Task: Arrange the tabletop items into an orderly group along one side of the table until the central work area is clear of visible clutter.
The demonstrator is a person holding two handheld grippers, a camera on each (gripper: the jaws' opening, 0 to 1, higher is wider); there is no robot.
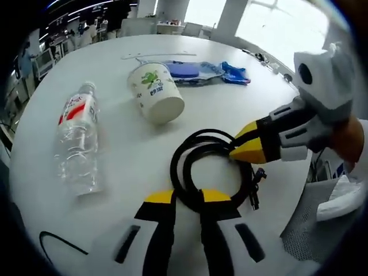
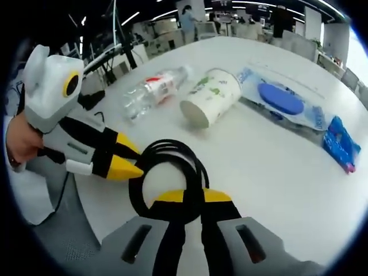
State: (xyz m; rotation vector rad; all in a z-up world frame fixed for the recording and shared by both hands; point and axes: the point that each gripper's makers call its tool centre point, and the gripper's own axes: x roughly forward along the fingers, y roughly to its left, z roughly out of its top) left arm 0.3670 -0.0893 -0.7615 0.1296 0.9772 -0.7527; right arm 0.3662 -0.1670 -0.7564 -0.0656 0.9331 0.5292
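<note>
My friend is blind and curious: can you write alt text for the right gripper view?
Both grippers pinch a coiled black cable on a white table: the right gripper from below, the left gripper from the left. Beyond lie a tipped paper cup, a plastic bottle, a wipes pack and a blue wrapper.

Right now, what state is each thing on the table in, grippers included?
Black cable: coiled, pinched by both grippers.
Left gripper: shut on cable.
Right gripper: shut on cable.
Paper cup: on its side.
Water bottle: lying down, capped.
Wipes pack: flat.
</note>
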